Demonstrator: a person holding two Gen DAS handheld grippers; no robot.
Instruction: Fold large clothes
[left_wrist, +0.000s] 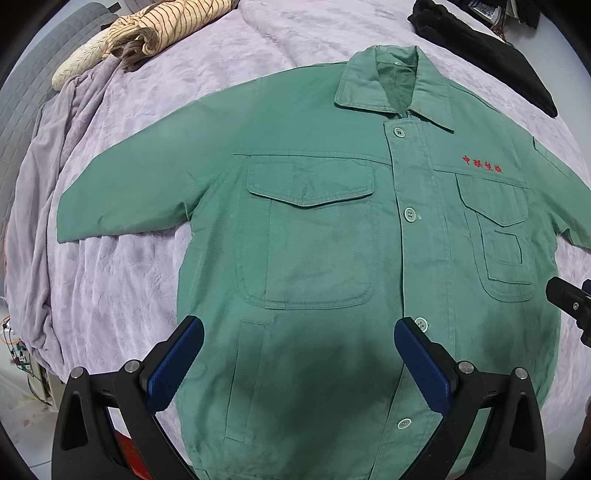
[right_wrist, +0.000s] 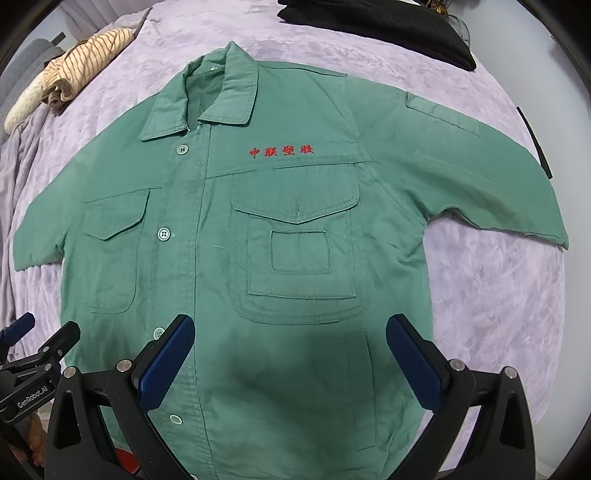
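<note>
**Jacket laid flat, folding not yet started**

You have the green jacket (left_wrist: 317, 236) spread face up on the purple blanket (left_wrist: 122, 280), buttoned down the front, collar on the far side from your tools and hem on the near side, under them. Both sleeves lie stretched out to the sides, and I see no fold in the body or the sleeves. So the laying out looks done, but all the folding is left, as far as I can judge.

Your left gripper (left_wrist: 299, 363) is released, its jaws wide apart, and it holds nothing. It hangs above the lower front of the jacket, with the button line just ahead of its right finger. Your right gripper (right_wrist: 290, 363) is also released and empty, above the lower part on the side with the red letters (right_wrist: 281, 151), just below the chest pocket.

A striped cloth (left_wrist: 147, 33) lies far ahead to the left and a black garment (right_wrist: 376, 26) far ahead to the right, both apart from the jacket.

I think the sleeves should come in first, then the body.
</note>
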